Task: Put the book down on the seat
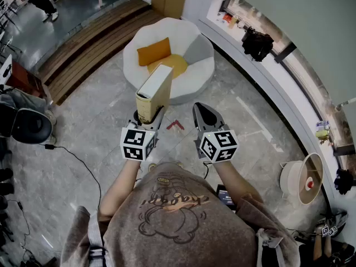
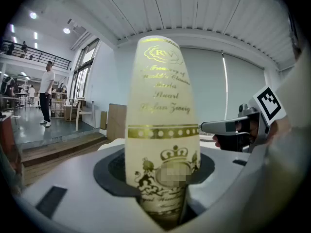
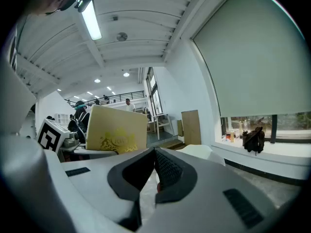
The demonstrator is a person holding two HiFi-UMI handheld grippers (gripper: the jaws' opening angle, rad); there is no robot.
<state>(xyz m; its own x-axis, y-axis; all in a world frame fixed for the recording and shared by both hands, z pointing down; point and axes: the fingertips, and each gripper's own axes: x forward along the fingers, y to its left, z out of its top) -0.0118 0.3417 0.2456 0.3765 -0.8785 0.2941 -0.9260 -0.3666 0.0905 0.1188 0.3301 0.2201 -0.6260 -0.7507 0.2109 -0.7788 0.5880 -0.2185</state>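
A cream book (image 1: 154, 90) with gold print stands upright in my left gripper (image 1: 147, 117), whose jaws are shut on its lower end. In the left gripper view the book's spine (image 2: 163, 110) fills the middle, wedged between the jaws of the left gripper (image 2: 163, 203). My right gripper (image 1: 204, 113) hovers beside it on the right, shut with nothing in it; its tips meet in the right gripper view (image 3: 155, 155). The book's cover (image 3: 117, 130) shows to that gripper's left. The white round seat (image 1: 194, 65), with an orange cushion (image 1: 153, 51) and a yellow pad, stands on the floor ahead of both grippers.
Wooden steps (image 1: 83, 43) run along the far left. A black chair (image 1: 28, 125) and a cable (image 1: 78, 160) lie at left. A curved window ledge carries a black bag (image 1: 257, 42). At right stands a white fan (image 1: 303, 179). A red arrow mark (image 1: 175, 125) is on the floor.
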